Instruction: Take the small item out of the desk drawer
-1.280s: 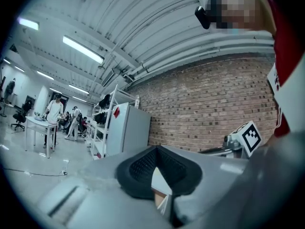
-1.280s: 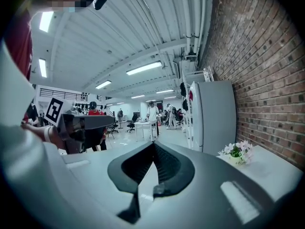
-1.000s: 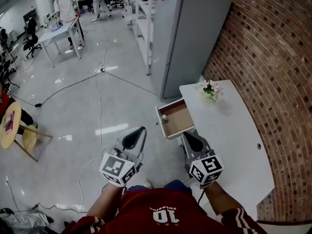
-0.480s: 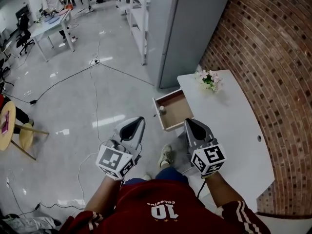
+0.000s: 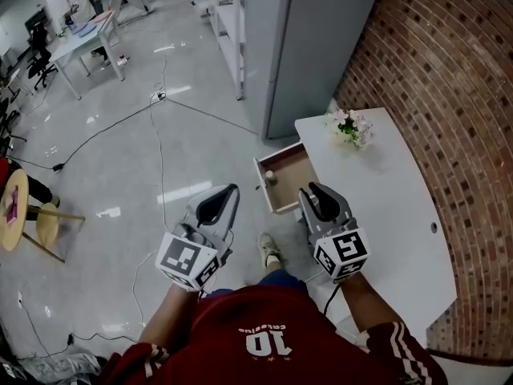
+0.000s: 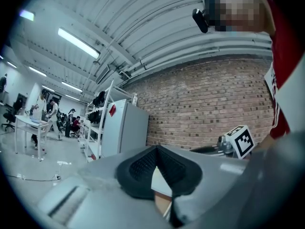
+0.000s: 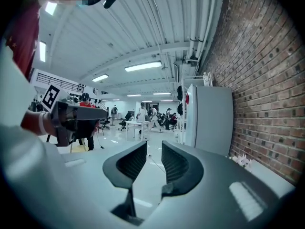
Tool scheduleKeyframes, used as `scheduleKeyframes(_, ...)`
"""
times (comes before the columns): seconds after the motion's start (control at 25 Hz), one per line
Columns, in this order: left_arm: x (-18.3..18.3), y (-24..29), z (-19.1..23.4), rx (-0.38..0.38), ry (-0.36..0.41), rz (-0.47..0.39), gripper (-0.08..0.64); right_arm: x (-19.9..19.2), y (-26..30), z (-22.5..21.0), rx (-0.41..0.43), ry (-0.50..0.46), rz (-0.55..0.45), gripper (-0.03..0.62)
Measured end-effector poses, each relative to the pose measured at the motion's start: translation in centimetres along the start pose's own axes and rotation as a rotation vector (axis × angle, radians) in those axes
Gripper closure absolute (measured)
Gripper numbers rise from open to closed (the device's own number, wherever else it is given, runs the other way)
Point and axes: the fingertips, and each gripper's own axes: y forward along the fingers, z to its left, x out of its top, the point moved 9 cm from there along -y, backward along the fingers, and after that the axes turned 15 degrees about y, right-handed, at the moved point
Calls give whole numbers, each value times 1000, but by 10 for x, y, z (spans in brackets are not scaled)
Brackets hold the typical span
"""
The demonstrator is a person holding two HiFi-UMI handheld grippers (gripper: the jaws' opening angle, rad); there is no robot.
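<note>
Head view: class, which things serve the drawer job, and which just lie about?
Job: open drawer; small round item inside it; right gripper, jaws opening, nothing between them.
Lying about: flowers on the desk; floor cable; grey cabinet.

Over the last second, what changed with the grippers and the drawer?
The right gripper, shut a second ago, is opening its jaws with nothing between them, and it has edged forward beside the drawer. The drawer stays open, the small round item still lies inside it, and the left gripper stays shut and empty over the floor.
</note>
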Motion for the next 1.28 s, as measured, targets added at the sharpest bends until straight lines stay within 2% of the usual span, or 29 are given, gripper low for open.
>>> scheduleKeyframes(0.28, -11, 28, 14, 10, -8, 24, 561, -27, 40, -32, -27, -27, 80, 494)
scheduleKeyframes(0.48, -33, 53, 29, 5, 1, 62, 561, -62, 75, -57, -33, -39, 162, 494)
scheduleKeyframes(0.64, -53, 71, 37, 17, -54, 110, 561, -100, 106, -78, -37, -61, 234, 489)
scheduleKeyframes(0.96, -113, 99, 61, 22, -61, 156, 561, -182, 170, -122, -46, -68, 380, 472)
scheduleKeyframes(1.28, -190, 112, 67, 48, -74, 182, 561, -275, 223, -182, -71, -149, 519, 460)
